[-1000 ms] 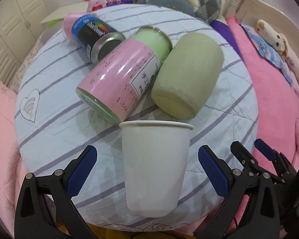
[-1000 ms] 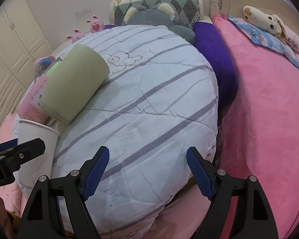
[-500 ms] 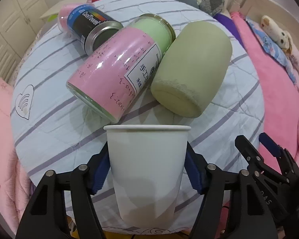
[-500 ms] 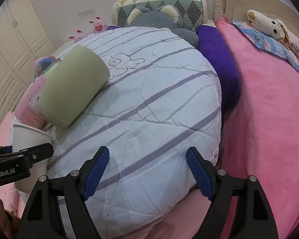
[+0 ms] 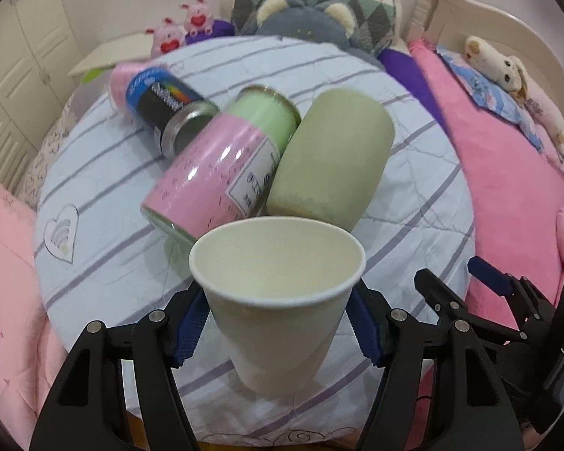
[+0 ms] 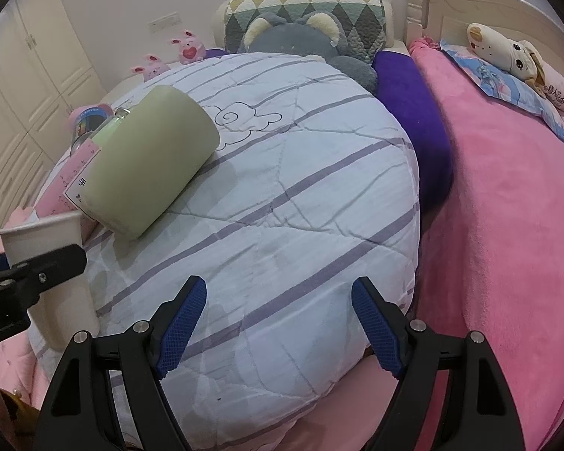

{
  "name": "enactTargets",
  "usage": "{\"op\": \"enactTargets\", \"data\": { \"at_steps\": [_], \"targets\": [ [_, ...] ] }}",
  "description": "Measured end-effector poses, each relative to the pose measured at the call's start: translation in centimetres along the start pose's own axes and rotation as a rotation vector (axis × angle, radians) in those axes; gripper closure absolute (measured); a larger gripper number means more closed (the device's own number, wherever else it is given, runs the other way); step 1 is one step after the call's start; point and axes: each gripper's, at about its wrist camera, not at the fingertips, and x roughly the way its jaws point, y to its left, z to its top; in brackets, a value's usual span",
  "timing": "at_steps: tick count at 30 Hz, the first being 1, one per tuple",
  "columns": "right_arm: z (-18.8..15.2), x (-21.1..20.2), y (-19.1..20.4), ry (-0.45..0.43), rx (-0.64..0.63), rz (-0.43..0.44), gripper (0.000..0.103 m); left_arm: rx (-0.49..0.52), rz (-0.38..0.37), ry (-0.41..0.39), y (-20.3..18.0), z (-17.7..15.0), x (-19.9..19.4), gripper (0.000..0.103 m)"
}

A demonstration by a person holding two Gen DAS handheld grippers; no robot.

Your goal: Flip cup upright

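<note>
A white paper cup [image 5: 278,300] is held between the blue pads of my left gripper [image 5: 278,327], which is shut on its sides. The cup's open mouth faces up and toward the camera, its base near the round striped cushion [image 5: 105,225]. The cup also shows at the left edge of the right wrist view [image 6: 45,259], with the left gripper's finger [image 6: 45,267] across it. My right gripper [image 6: 278,323] is open and empty over the cushion's near edge [image 6: 282,263].
Behind the cup lie a green foam roll [image 5: 331,161], a pink-labelled jar [image 5: 222,173] and a dark can [image 5: 165,105], all on their sides. A pink bed [image 6: 507,225] is to the right, pillows and plush toys [image 6: 300,30] at the back.
My left gripper closed on the cup, then lifted and tilted it so the open mouth now shows. The right gripper has barely moved.
</note>
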Motion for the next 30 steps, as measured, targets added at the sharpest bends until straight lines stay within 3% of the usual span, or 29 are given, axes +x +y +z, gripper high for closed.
{"op": "enactTargets", "data": {
  "at_steps": [8,10,12,14,19,24,30],
  "targets": [
    [0.0,-0.2,0.2,-0.002,-0.004,-0.009,0.022,0.017,-0.005,-0.017,-0.1,0.0,0.0,0.035],
    [0.0,0.0,0.3,0.003,-0.007,-0.011,0.022,0.020,0.007,0.003,-0.2,-0.1,0.4,0.030],
    [-0.2,0.0,0.3,0.008,-0.005,-0.011,0.022,0.027,0.020,0.021,-0.4,-0.2,0.7,0.015],
    [-0.3,0.0,0.4,0.009,-0.010,-0.011,0.022,0.028,0.026,0.014,-0.4,-0.3,0.7,0.012],
    [-0.5,-0.3,0.4,0.007,-0.008,-0.019,0.022,0.020,0.000,0.000,-0.2,-0.6,0.3,0.012],
    [-0.6,-0.8,0.3,-0.001,0.005,-0.029,0.022,0.040,0.036,-0.024,-0.5,-0.9,-0.1,0.012],
    [-1.1,-1.5,0.5,-0.015,0.021,-0.056,0.022,0.063,0.015,-0.029,-0.6,-1.8,-0.9,0.010]
  ]
}}
